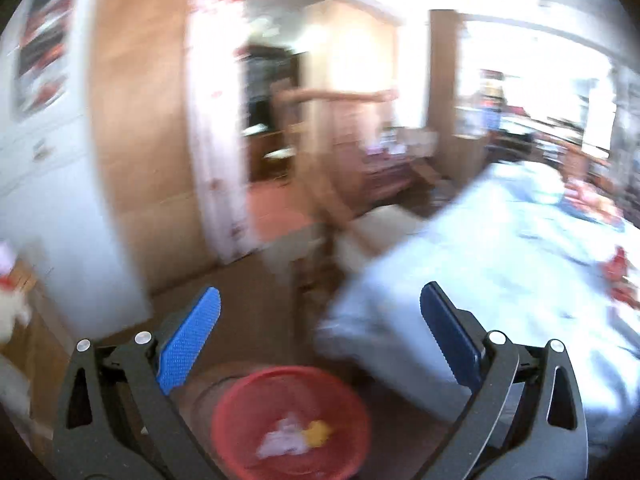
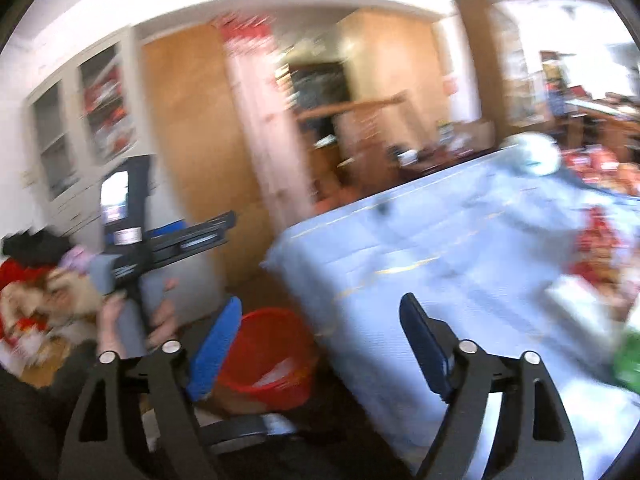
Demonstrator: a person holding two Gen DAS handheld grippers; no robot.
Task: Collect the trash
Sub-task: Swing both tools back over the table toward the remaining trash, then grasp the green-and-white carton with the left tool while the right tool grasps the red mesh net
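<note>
A red trash bin [image 1: 290, 420] stands on the floor below my left gripper [image 1: 320, 312], with white and yellow scraps [image 1: 294, 436] inside. My left gripper is open and empty above it. In the right wrist view the red bin [image 2: 268, 356] sits beside the table with the pale blue cloth [image 2: 460, 248]. My right gripper [image 2: 322, 320] is open and empty, near the table's corner. The left gripper's body [image 2: 132, 232] shows at the left, held in a hand. Red wrappers [image 2: 592, 240] lie on the table at the right. Both views are blurred.
The blue-clothed table [image 1: 500, 272] fills the right. A white cabinet [image 1: 48, 152] and wooden doors [image 1: 144, 128] stand at the left. A pile of red and white things [image 2: 32, 300] lies at the far left. A green item [image 2: 628, 356] is at the right edge.
</note>
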